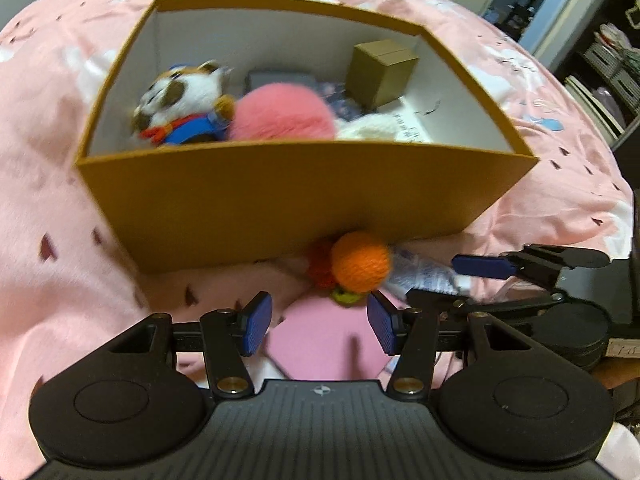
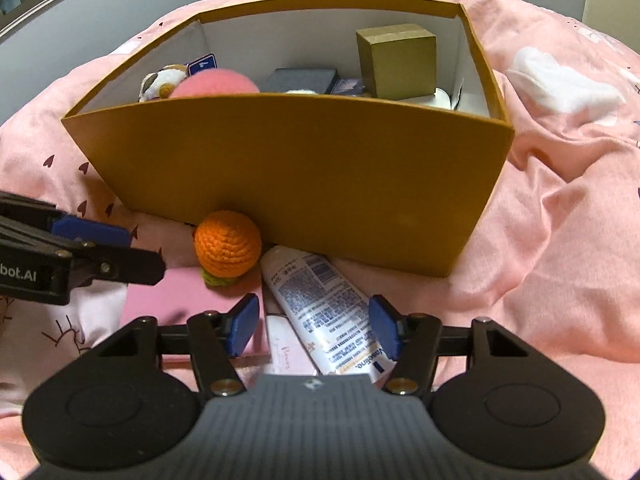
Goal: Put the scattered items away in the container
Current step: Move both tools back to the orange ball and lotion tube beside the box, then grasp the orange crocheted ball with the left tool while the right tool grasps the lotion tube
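An open mustard cardboard box (image 1: 280,200) (image 2: 304,168) sits on a pink bedspread. It holds a plush dog (image 1: 184,100), a pink fluffy ball (image 1: 284,112) (image 2: 216,84), a small brown carton (image 1: 382,70) (image 2: 396,60) and a dark flat case (image 2: 302,79). Outside, against its near wall, lie an orange crocheted ball (image 1: 360,262) (image 2: 228,246), a white Vaseline tube (image 2: 324,308) and a pink flat pad (image 1: 332,340) (image 2: 188,304). My left gripper (image 1: 318,326) is open over the pink pad, just short of the orange ball. My right gripper (image 2: 316,328) is open astride the tube.
The pink bedspread (image 2: 560,220) is rumpled with folds to the right of the box. Shelves and dark furniture (image 1: 612,64) stand beyond the bed at right. The right gripper's fingers (image 1: 484,266) show in the left wrist view, and the left's (image 2: 92,232) in the right wrist view.
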`<state>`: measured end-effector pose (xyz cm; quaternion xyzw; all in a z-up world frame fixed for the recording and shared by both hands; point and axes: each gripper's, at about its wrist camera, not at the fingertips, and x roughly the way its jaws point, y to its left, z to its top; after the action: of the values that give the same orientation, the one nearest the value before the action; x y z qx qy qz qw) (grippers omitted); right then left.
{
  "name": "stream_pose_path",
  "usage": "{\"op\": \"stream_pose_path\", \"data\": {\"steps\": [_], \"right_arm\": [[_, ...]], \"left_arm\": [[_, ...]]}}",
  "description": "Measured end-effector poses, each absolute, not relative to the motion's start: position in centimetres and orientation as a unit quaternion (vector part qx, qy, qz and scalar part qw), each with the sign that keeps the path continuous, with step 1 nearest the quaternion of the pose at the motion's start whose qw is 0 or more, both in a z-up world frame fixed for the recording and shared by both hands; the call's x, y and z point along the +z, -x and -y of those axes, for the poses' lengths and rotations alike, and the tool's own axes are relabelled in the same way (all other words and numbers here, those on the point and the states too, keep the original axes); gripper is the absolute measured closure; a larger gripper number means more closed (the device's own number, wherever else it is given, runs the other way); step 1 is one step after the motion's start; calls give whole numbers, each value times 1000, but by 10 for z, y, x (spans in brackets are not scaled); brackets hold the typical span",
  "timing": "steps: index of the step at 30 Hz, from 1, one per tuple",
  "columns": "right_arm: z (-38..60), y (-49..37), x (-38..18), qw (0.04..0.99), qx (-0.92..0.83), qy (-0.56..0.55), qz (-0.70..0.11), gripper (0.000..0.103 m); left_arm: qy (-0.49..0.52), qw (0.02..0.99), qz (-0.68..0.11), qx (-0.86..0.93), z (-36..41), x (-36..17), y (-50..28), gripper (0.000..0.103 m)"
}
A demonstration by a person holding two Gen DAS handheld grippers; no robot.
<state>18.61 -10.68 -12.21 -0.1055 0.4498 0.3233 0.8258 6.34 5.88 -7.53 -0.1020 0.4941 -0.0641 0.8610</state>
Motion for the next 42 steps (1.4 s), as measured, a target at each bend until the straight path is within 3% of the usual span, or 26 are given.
{"op": "stream_pose_path", "data": {"steps": [11,20,28,30,35,42], "right_arm": [[95,-181,-119,807,343,238,-417,40],[96,-184,-133,766,367,281,-447,43],[99,-178,-135,757,367,315,-440,43],[99,-177,-136,753,367,323,-439,43],[102,-175,-136,748,365,337,-440,43],[102,-169,-140,747,345,378,-424,60]], "left_arm": [[67,864,-493,-74,-36,-87,-86,40],[47,867,-490,-76,-24,-95,-96,40],[44,869,-488,-74,-25,-97,-96,49],[46,870,-486,-74,-26,-94,-94,56],[53,868,-487,-78,-31,-88,-85,56],[51,872,-479,-80,-32,-77,-73,56]]}}
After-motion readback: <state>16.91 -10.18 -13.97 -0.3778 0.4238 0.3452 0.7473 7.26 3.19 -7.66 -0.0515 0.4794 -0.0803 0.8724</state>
